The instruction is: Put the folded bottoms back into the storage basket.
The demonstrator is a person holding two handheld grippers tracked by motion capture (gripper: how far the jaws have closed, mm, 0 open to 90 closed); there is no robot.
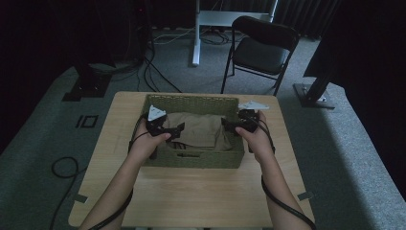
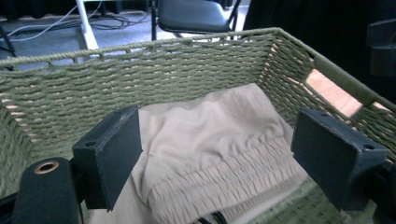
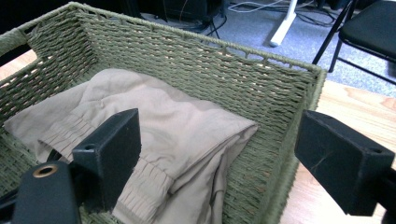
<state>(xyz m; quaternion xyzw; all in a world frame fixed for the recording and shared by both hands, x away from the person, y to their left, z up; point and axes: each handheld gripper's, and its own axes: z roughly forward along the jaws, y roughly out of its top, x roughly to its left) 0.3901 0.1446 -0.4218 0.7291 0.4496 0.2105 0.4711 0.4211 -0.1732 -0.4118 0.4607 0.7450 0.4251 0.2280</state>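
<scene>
Inside the green woven basket [image 1: 194, 160], at the far middle of the worktop [image 1: 201, 196], lies a folded tan garment [image 1: 198, 129] with its gathered waistband toward the near wall. Left gripper [image 1: 178, 129] hovers over the garment's left side, fingers [image 2: 109, 156] spread wide with nothing between them. Right gripper [image 1: 226, 125] hovers at the basket's right end, its fingers [image 3: 109, 154] likewise apart and unloaded.

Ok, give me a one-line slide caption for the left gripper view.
Open left gripper poised over folded beige trousers lying inside a green woven basket.
</scene>
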